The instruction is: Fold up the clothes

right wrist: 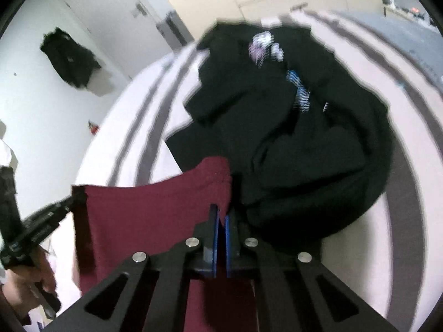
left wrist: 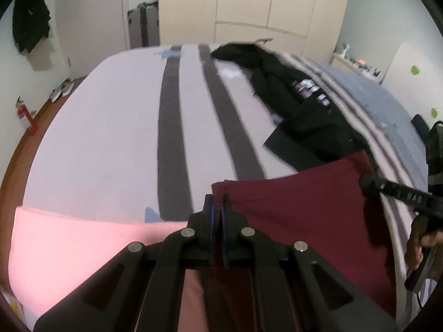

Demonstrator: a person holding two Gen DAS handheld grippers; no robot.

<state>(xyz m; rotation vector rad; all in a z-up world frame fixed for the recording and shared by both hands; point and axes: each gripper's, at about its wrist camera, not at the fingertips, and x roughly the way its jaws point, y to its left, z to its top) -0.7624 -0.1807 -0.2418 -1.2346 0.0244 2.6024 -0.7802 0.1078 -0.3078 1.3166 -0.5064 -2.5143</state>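
A maroon garment [left wrist: 304,207] hangs stretched between both grippers above the striped bed [left wrist: 110,124]. My left gripper [left wrist: 218,202] is shut on its left top corner. At the right edge of the left wrist view the right gripper [left wrist: 365,184] pinches the other corner. In the right wrist view my right gripper [right wrist: 221,214] is shut on a bunched corner of the maroon garment [right wrist: 144,210], and the left gripper [right wrist: 72,199] holds the far corner. A crumpled black printed garment [right wrist: 290,127] lies on the bed just beyond, also seen as the black garment [left wrist: 299,105].
A pink cloth [left wrist: 83,243] lies on the bed's near left corner. Cream wardrobes [left wrist: 263,5], a white door [left wrist: 91,11] and a grey suitcase [left wrist: 142,25] stand behind the bed. A red fire extinguisher [left wrist: 26,119] is on the floor at left. Dark clothing [left wrist: 29,13] hangs on the wall.
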